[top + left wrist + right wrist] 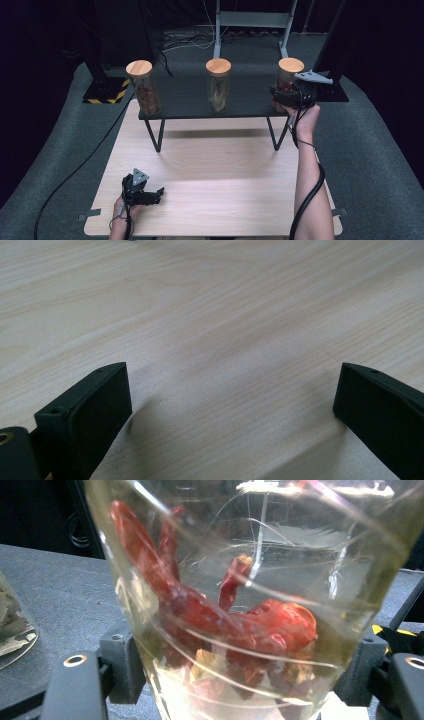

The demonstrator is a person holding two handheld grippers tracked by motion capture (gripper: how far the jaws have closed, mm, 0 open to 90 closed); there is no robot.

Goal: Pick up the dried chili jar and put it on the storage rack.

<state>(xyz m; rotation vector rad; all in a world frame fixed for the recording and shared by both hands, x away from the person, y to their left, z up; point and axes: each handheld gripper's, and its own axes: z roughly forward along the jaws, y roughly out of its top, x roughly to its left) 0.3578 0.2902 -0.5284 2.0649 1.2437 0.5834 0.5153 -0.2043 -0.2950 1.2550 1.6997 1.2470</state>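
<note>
On the dark shelf, my right tongs grip the chili jar low: slick, breakable glass. Left tongs gape over the table.

1. Glass jar sits dead centre, very close to the camera, its top cut off by the frame edge.
2. Right gripper: one black jaw at each side of the jar's lower part, both against the glass.
3. Contents: dried red chillies, long and curled, with paler flaky bits at the bottom.
4. Jar stands on a dark grey shelf.
5. Second jar at the left edge, partly visible, pale dried stuff inside.
6. Background is black.
</note>
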